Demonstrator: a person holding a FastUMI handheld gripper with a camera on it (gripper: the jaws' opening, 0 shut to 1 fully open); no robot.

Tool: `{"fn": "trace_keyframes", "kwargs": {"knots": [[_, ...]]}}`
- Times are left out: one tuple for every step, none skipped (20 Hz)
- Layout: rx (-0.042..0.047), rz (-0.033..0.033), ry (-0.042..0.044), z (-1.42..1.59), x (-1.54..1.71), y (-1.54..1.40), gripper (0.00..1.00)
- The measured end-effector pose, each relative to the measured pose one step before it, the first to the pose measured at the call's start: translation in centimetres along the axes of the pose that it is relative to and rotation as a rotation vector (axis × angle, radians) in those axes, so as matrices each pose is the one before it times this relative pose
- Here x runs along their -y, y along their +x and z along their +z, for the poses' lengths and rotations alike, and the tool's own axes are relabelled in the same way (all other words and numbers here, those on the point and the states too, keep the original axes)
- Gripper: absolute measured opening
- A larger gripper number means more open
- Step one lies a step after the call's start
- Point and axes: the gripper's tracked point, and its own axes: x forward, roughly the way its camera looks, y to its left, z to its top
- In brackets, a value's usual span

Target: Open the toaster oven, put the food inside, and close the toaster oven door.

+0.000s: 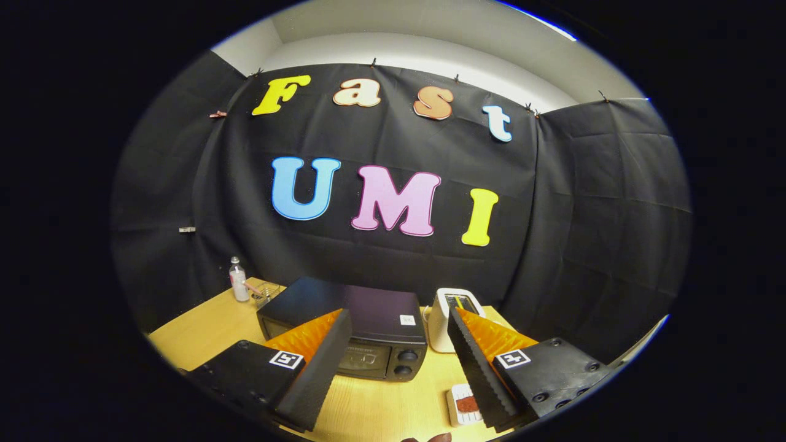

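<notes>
1 toaster oven [368, 334], 1 food tray [463, 405], tool [399, 362] fingers spread apart.

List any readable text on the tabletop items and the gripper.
On the toaster oven: top sticker and door print, both too small to read.
On the bottle: label blurred.
On the gripper, open, fingers apart before the oven: square markers, patterns only.
Nothing legible.

The gripper [393, 362] hangs open above the table [202, 337]; the closed toaster oven [362, 334] sits just ahead, food [465, 405] near its right finger.
</notes>
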Motion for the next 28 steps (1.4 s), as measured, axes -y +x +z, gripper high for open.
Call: {"fn": "trace_keyframes", "kwargs": {"knots": [[-0.01887,0.01132,0.00401,-0.727,-0.704,-0.207,0.97],[-0.02497,0.00914,0.00834,-0.978,-0.762,-0.218,0.97],[-0.03258,0.01591,0.01173,-1.232,-0.904,-0.226,0.97],[-0.03554,0.0113,0.00871,-1.226,-0.866,-0.198,0.97],[-0.03115,0.00978,0.01098,-1.062,-0.694,0.104,0.97],[-0.02305,0.0078,0.01306,-0.884,-0.608,0.262,0.97],[-0.02517,0.00871,0.01037,-0.914,-0.474,0.393,0.98],[-0.02361,0.00482,0.0049,-0.783,-0.52,0.601,0.98],[-0.01972,0.0047,0.00091,-0.642,-0.421,0.541,0.98],[-0.01507,-0.00068,0.00093,-0.352,-0.401,0.793,0.97],[-0.0139,-0.00058,0.00404,-0.305,-0.281,0.912,0.97],[-0.01442,0.00224,0.0066,-0.097,-0.484,1.044,0.98],[-0.01188,-0.00069,0.00711,-0.157,-0.435,0.983,0.98],[-0.015,-0.0015,0.00857,-0.131,-0.391,0.867,0.98],[-0.01713,-0.00267,0.00907,-0.231,-0.384,1.0,0.98],[-0.01301,-0.00022,0.01216,-0.312,-0.291,0.807,0.98],[-0.01042,-0.00268,0.00915,-0.059,-0.361,0.966,0.98],[-0.01068,-0.00296,0.00658,0.123,-0.244,1.057,0.98],[-0.00943,-0.00201,0.00255,-0.045,-0.291,0.852,0.98],[-0.01024,-0.00369,0.00097,-0.057,-0.197,0.928,0.98],[-0.00684,-0.00384,0.006,0.008,-0.152,0.837,0.98],[-0.00088,-0.00216,0.00759,0.125,-0.247,0.587,0.98],[0.0041,-0.00076,0.0053,0.19,-0.248,0.647,0.98],[0.0,-0.00185,-0.00188,0.168,-0.199,0.607,0.98],[-0.00283,-0.00368,-0.00509,0.059,-0.061,0.452,0.98],[-0.00058,-0.006,-0.00732,0.148,-0.039,0.527,0.98],[0.01513,0.00173,-0.00704,0.488,-0.229,0.322,0.98],[-0.00514,0.00674,-0.00509,0.079,-0.312,0.505,0.99]]}}
